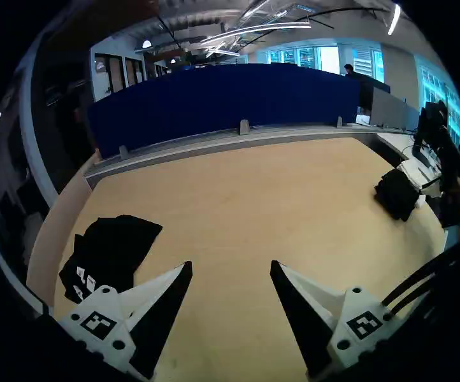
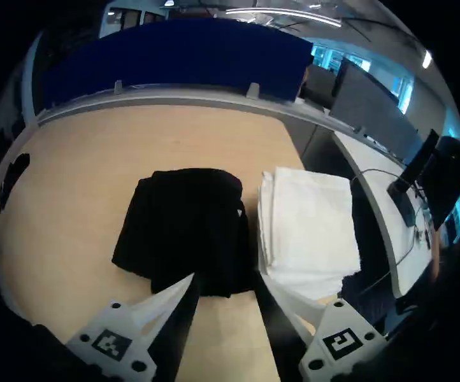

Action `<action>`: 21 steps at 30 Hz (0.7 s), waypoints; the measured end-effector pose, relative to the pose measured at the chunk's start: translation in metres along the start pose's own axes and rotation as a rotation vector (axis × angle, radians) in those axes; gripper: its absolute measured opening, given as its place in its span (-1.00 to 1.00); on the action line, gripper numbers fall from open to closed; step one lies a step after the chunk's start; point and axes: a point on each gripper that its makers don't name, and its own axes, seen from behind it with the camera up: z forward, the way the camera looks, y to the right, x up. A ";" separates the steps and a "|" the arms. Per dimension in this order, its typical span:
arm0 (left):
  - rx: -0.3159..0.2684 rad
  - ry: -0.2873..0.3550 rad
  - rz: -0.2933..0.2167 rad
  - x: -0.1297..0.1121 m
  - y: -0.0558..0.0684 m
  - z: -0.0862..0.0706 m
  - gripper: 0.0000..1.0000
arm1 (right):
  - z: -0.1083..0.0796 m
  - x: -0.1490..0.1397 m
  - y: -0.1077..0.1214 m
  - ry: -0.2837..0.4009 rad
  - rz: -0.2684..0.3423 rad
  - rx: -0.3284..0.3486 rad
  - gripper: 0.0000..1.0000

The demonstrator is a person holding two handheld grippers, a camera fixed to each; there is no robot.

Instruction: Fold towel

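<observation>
In the left gripper view, a crumpled black towel (image 1: 112,251) with small white tags lies on the wooden table (image 1: 255,197), to the left of my left gripper (image 1: 230,277). That gripper is open above bare wood with nothing between its fingers. In the right gripper view, a folded black towel (image 2: 185,223) lies beside a folded white towel stack (image 2: 306,229). My right gripper (image 2: 225,280) hovers at the near edge of the folded black towel, its fingers apart and its right fingertip by the gap between the two towels.
A blue partition (image 1: 230,102) on a grey rail runs along the table's far edge. A dark bundle (image 1: 397,193) sits near the table's right edge, with desks, cables and monitors (image 2: 443,172) beyond. Another dark cloth (image 2: 13,175) lies far left.
</observation>
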 end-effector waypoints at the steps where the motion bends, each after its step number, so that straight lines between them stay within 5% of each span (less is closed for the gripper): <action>1: 0.000 0.000 0.000 0.000 0.000 0.000 0.81 | 0.001 0.003 -0.003 0.006 -0.001 0.005 0.43; 6: 0.004 0.001 0.000 0.000 -0.001 -0.002 0.81 | 0.008 0.018 -0.018 0.029 -0.005 0.033 0.81; 21: 0.021 -0.006 -0.008 -0.007 -0.010 -0.005 0.81 | 0.022 0.017 -0.045 0.021 -0.011 0.076 0.81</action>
